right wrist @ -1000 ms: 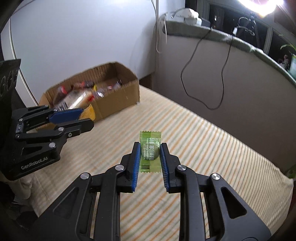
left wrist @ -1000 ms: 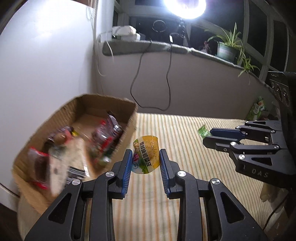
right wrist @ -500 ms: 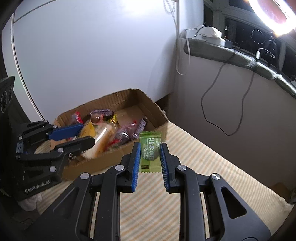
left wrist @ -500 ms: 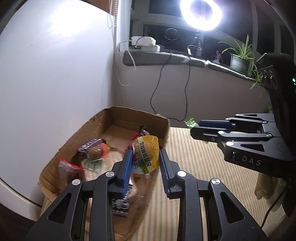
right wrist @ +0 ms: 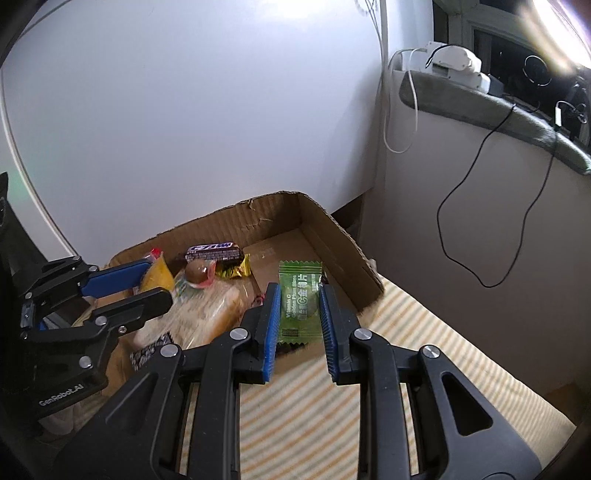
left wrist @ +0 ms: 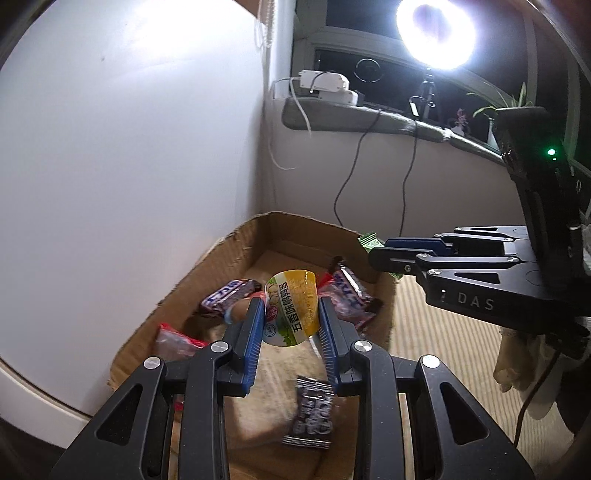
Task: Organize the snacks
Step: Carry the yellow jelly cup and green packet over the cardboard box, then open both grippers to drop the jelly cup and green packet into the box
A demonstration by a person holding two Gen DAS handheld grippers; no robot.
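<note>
My left gripper (left wrist: 290,321) is shut on a yellow jelly cup (left wrist: 293,308) and holds it above the inside of the open cardboard box (left wrist: 221,254). My right gripper (right wrist: 299,314) is shut on a green plum candy packet (right wrist: 300,301) and holds it over the box's near right edge (right wrist: 343,243). The box holds several snacks: a dark chocolate bar (right wrist: 214,252), a round brown sweet (right wrist: 197,273), a bread pack (right wrist: 210,310) and red packets (left wrist: 347,295). In the left wrist view the right gripper (left wrist: 373,245) shows at the box's far right corner. In the right wrist view the left gripper (right wrist: 147,282) shows at left.
The box stands against a white wall on a striped mat (right wrist: 332,417). A grey ledge (left wrist: 369,120) with a white power strip, black cables and a bright ring light (left wrist: 436,33) lies behind. A small dark packet (left wrist: 312,413) lies in the box near my left fingers.
Both grippers have moved left from over the striped mat to the cardboard box, each carrying its snack. The left one is now over the box's inside.
</note>
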